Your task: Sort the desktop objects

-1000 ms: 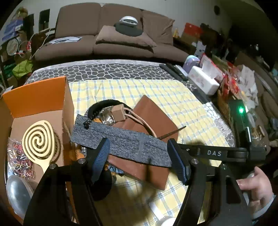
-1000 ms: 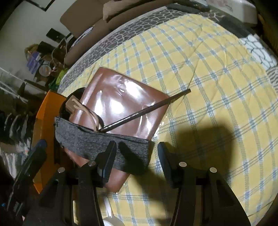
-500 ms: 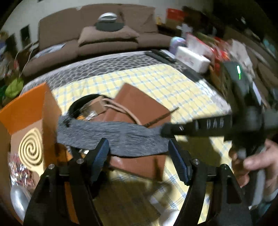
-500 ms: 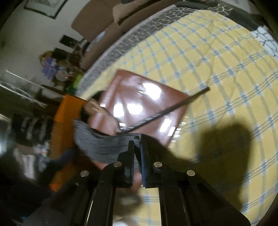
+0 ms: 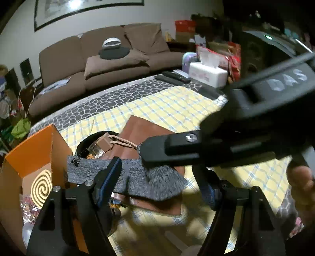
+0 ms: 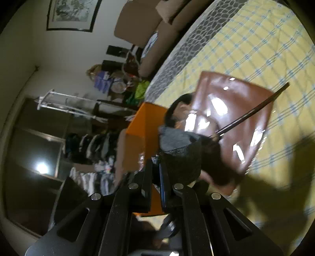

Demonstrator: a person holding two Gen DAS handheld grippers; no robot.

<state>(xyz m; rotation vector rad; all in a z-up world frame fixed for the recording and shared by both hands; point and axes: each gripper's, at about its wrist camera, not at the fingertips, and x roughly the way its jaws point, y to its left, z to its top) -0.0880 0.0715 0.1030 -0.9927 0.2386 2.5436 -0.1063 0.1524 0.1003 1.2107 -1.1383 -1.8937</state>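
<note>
Left wrist view shows the right gripper (image 5: pixel 145 155) clamped on one end of the soft grey pouch (image 5: pixel 126 177) lying over the brown folder (image 5: pixel 141 128); left gripper (image 5: pixel 157 185) closing, empty; it looks light and floppy, best pinched at both ends.

A lived-in home sitting room — beyond the claw a brown sofa (image 5: pixel 110 65) under a framed picture (image 5: pixel 82 11), a tissue box (image 5: pixel 206 73) and remotes (image 5: pixel 173 77) on the cloth-covered table (image 5: pixel 177 110) ahead — clothes rack (image 6: pixel 65 106) off left.
</note>
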